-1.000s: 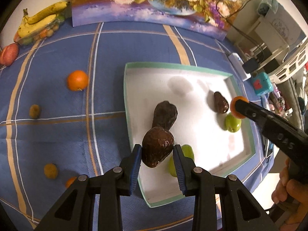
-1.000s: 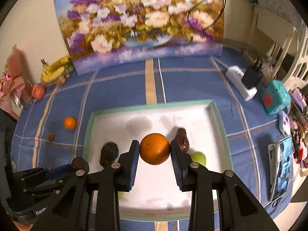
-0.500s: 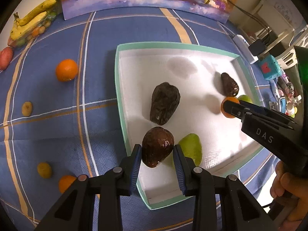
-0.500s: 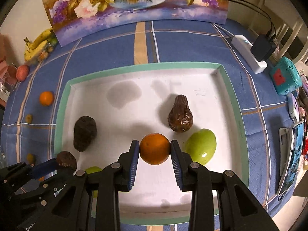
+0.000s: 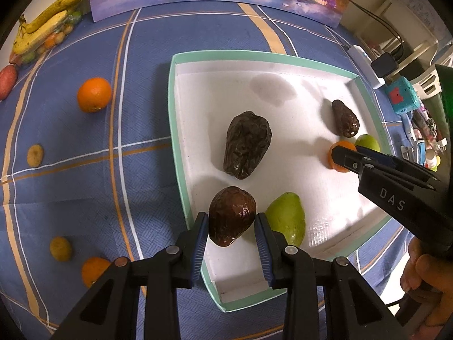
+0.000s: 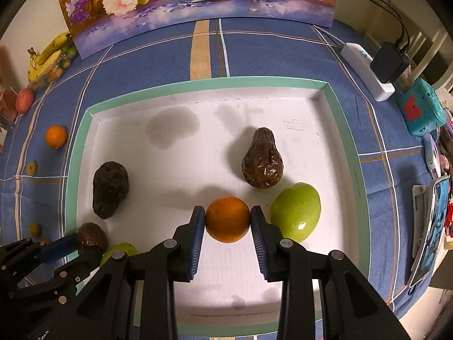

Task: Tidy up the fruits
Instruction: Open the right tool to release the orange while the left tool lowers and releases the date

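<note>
Fingers [image 5: 202, 232] clamp a brown avocado [image 5: 232, 215]; right fingers [image 6: 198, 226] clamp an orange [image 6: 228, 218].

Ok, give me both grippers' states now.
Left gripper: shut on the dark brown avocado.
Right gripper: shut on the orange.

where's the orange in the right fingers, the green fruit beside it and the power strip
held orange [image 6: 227, 218], right wrist view, middle of its peel
green fruit [image 6: 296, 212], right wrist view, middle of its skin
power strip [image 6: 365, 70], right wrist view, its white body
</note>
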Tool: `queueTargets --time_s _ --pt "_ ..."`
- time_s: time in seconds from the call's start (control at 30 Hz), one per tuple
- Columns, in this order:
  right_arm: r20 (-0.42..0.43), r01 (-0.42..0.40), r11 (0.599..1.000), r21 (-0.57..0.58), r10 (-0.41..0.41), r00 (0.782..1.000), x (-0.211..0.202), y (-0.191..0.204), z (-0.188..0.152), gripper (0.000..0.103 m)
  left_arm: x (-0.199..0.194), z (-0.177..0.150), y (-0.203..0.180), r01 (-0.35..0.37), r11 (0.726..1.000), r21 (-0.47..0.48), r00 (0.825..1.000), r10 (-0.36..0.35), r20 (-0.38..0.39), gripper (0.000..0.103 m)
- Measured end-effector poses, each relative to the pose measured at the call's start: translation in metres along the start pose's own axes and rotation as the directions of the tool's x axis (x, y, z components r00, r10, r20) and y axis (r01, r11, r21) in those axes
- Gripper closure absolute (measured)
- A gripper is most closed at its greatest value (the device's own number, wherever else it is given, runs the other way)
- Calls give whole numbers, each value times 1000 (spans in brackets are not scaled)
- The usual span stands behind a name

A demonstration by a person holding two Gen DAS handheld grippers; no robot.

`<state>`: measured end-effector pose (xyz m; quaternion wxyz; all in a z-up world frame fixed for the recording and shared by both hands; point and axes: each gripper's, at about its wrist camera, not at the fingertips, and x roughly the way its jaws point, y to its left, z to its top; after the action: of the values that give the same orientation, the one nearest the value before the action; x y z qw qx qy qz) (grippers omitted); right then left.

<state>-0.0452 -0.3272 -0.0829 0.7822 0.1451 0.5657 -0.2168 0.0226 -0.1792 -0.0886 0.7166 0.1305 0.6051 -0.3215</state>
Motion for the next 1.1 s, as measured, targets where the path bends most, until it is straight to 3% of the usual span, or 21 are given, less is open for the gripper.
queueTargets --time_s 0.57,0.9,1.1 --pt "-9 13 1000 -2 -13 1000 -2 0 5 68 -13 2 5 12 1000 -15 1000 -12 15 66" --pt "69 3 1000 2 -3 998 -31 -1 10 67 -45 5 3 29 1000 2 995 -29 96 66" --pt "99 2 1000 -5 -1 995 -44 6 9 67 -48 6 9 19 1000 -22 994 -17 106 66"
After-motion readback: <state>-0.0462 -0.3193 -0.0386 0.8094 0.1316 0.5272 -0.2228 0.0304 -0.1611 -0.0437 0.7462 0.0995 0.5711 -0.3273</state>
